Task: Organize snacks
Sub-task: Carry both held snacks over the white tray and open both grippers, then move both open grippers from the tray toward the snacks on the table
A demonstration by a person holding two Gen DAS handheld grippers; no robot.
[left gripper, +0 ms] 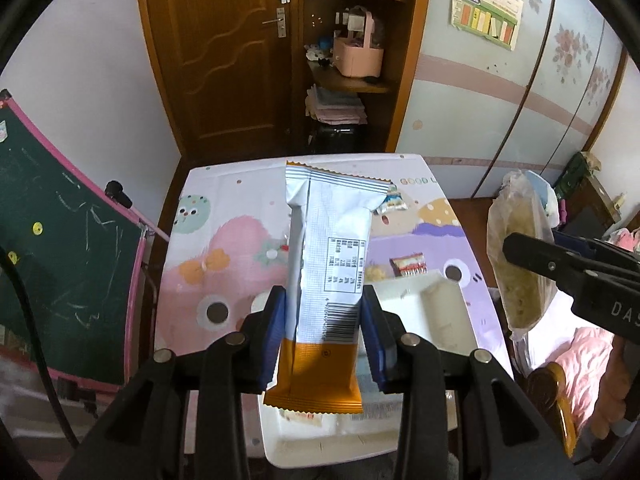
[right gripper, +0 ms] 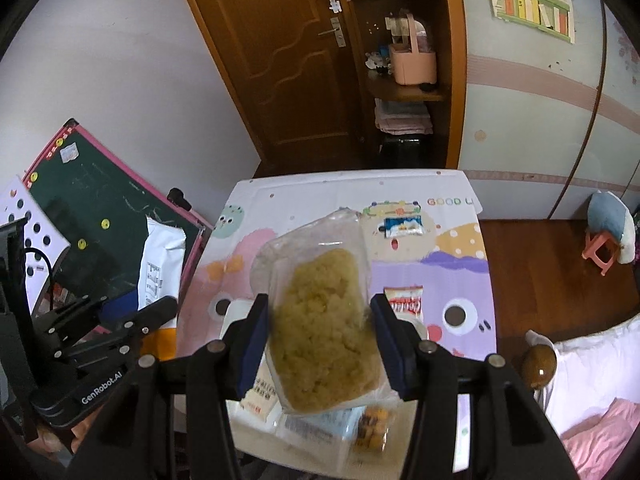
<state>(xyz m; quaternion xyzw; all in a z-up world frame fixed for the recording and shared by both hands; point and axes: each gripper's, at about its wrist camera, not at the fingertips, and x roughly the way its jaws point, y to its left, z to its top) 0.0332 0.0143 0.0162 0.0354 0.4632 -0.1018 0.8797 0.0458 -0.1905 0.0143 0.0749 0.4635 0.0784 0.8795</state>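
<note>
The left tool (left gripper: 324, 336) is clamped on a long white and orange packet (left gripper: 328, 264). Its blue pads (left gripper: 276, 332) press the packet's two long edges near the orange end, and the white end with the zigzag seal points away over the counter (left gripper: 224, 248). The packet is lifted clear of the counter, and directly under it sits a white tray (left gripper: 404, 300) with a few wrappers lying in it.

The right tool (right gripper: 320, 344) grips a clear bag (right gripper: 324, 320) filled with yellow crumbly food. Its pads (right gripper: 252, 344) squeeze the bag's sides and the bag is raised above the tray (right gripper: 236, 312), whose contents show below it: a pale blue pack (right gripper: 320, 428) and a small yellow snack (right gripper: 374, 426). In the left wrist view the same bag (left gripper: 516, 256) hangs at the right, held by the right tool (left gripper: 532, 256).

On the counter's cartoon cloth (right gripper: 460, 268), beyond the tray, lie a red and white sachet (right gripper: 404, 304) and, farther off, a blue and white sachet (right gripper: 403, 226), well apart from each other.

Left of the counter leans a green chalkboard (left gripper: 68, 248) with a pink frame. Behind the counter stand a brown door (left gripper: 224, 52) and a corner shelf (left gripper: 352, 84) carrying a pink basket (left gripper: 358, 56). A wardrobe (left gripper: 520, 92) with a chart (left gripper: 486, 20) taped to it fills the right wall.
</note>
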